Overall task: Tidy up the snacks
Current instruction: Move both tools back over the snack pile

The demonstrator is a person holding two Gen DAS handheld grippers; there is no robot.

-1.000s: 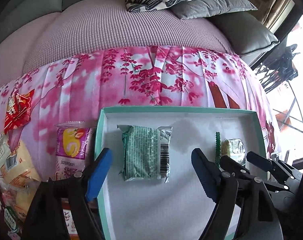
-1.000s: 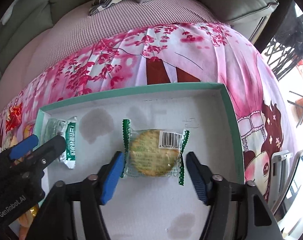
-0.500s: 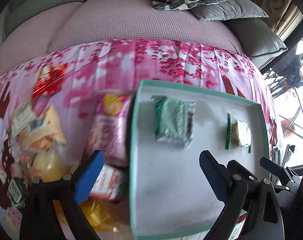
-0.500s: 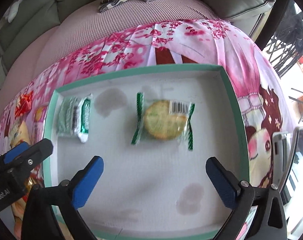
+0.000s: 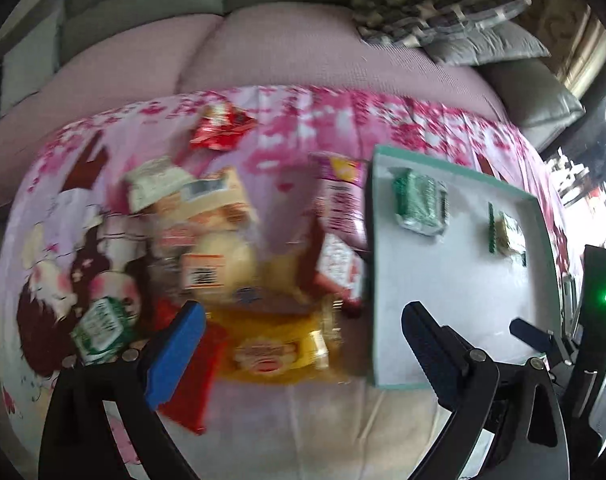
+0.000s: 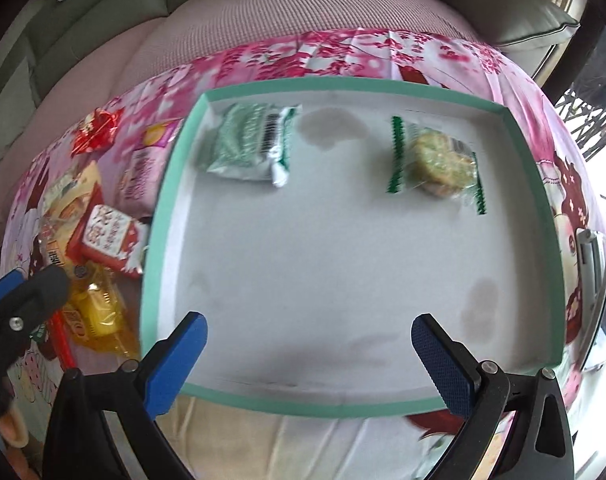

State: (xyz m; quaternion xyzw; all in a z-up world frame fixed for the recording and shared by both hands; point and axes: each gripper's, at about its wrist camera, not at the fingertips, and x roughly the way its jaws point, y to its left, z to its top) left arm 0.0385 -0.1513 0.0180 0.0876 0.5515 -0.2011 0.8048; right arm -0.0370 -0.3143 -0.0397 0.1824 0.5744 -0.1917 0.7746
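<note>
Well beyond right hand-held gripper (image 6: 309, 364) — biscuit (image 6: 441, 160)

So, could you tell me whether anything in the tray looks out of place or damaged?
The two snacks lie tidily, but the tray floor carries several dark blotches, like stains, one between the green packet and the wrapped biscuit.

Bare tray floor (image 6: 323, 272) beside snack pile (image 5: 231, 264)

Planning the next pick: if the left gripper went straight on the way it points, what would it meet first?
Probably the yellow snack packet in the pile, lying between the open left gripper fingers; depth is unclear.
</note>
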